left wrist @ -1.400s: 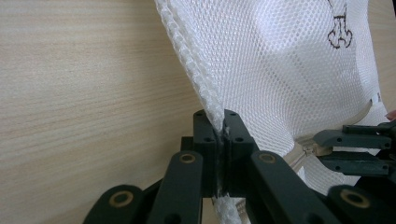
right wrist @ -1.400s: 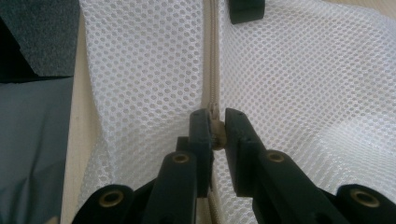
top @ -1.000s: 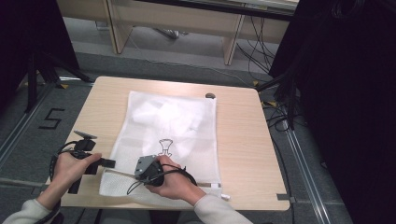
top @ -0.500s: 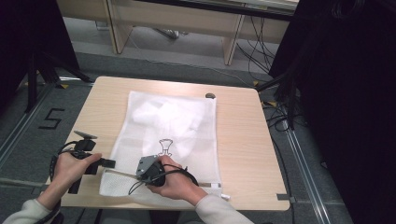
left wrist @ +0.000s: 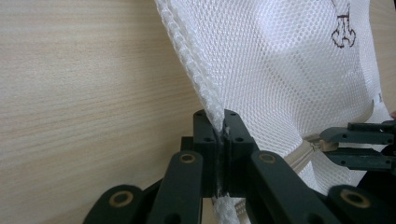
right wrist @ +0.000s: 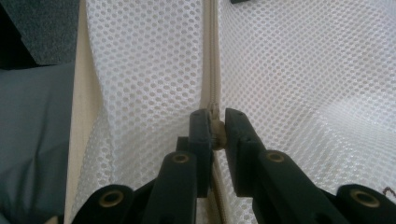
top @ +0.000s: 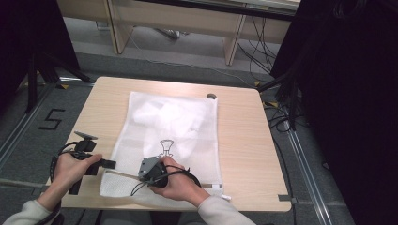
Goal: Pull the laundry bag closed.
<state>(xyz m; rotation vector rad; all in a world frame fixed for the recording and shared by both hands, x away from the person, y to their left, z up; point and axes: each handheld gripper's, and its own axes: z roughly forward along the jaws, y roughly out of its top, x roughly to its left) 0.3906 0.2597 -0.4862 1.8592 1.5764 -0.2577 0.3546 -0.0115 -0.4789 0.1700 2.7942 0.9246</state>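
Observation:
A white mesh bag (top: 174, 123) with a dark printed emblem (top: 166, 146) lies flat on the wooden table (top: 241, 136); something white shows inside it. My left gripper (top: 110, 164) is at the bag's near left corner, shut on the bag's seamed edge (left wrist: 205, 93). In the left gripper view the jaws (left wrist: 222, 125) pinch that edge, which rises taut. My right gripper (top: 142, 174) rests on the bag's near end, shut on the zipper pull (right wrist: 216, 127) of the beige zipper (right wrist: 211, 56). From the left gripper view the right gripper (left wrist: 357, 145) is seen on the zipper (left wrist: 303, 150).
The table's near edge (top: 253, 207) runs just below both hands, with grey floor (right wrist: 42, 28) beyond it. A small dark round object (top: 211, 96) sits at the table's far edge. Bare wood (left wrist: 84, 84) lies left of the bag.

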